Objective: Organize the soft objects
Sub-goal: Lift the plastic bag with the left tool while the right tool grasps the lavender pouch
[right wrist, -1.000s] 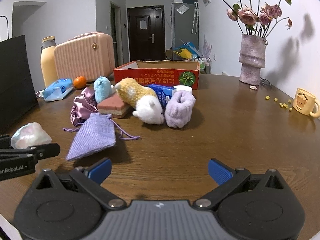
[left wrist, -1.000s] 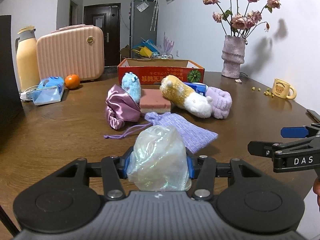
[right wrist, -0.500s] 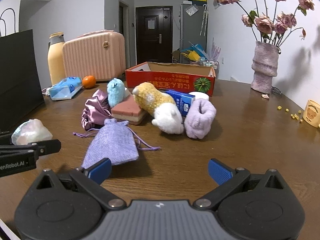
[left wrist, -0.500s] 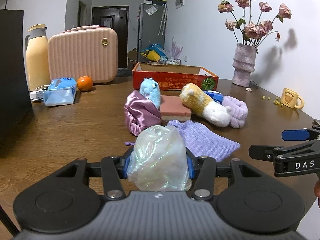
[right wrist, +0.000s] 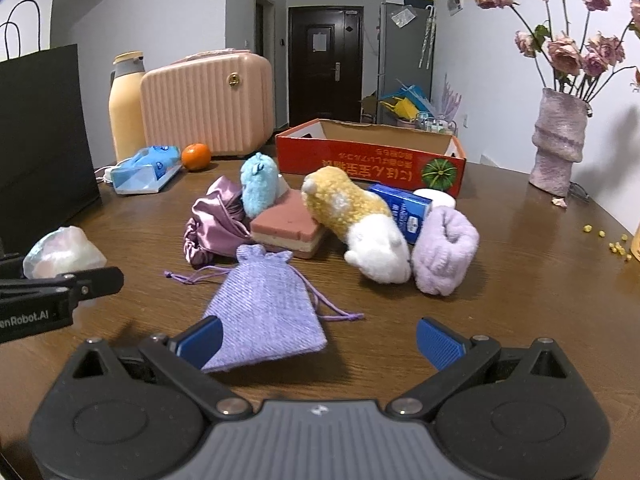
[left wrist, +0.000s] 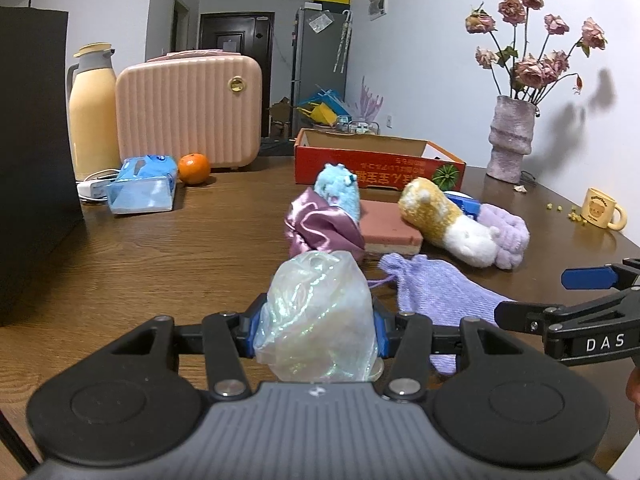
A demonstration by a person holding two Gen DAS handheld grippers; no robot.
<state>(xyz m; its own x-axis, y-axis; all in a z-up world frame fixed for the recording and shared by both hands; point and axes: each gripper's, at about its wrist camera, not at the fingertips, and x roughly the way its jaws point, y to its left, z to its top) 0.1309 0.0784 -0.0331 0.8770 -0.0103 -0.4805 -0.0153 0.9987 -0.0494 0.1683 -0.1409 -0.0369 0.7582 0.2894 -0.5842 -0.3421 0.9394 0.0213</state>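
My left gripper [left wrist: 318,330] is shut on an iridescent plastic pouch [left wrist: 318,316], held above the wooden table [left wrist: 160,256]; the pouch also shows in the right wrist view [right wrist: 60,250]. My right gripper [right wrist: 318,342] is open and empty, just behind a lilac drawstring bag [right wrist: 264,312]. Beyond lie a pink satin pouch [right wrist: 212,224], a blue plush [right wrist: 259,188], a pink sponge block [right wrist: 288,226], a yellow-and-white plush [right wrist: 356,220] and a lilac fleece roll [right wrist: 444,250].
An open red cardboard box [right wrist: 372,156] stands behind the pile. A black paper bag [right wrist: 40,136], a thermos [right wrist: 126,108], a pink case [right wrist: 208,104], a tissue pack [right wrist: 144,168] and an orange [right wrist: 196,156] are at the left. A vase [right wrist: 558,140] stands at the right.
Both grippers have swung left and forward across the table, so the pile now sits further right in the views. The left gripper still holds the pouch; the right stays open.
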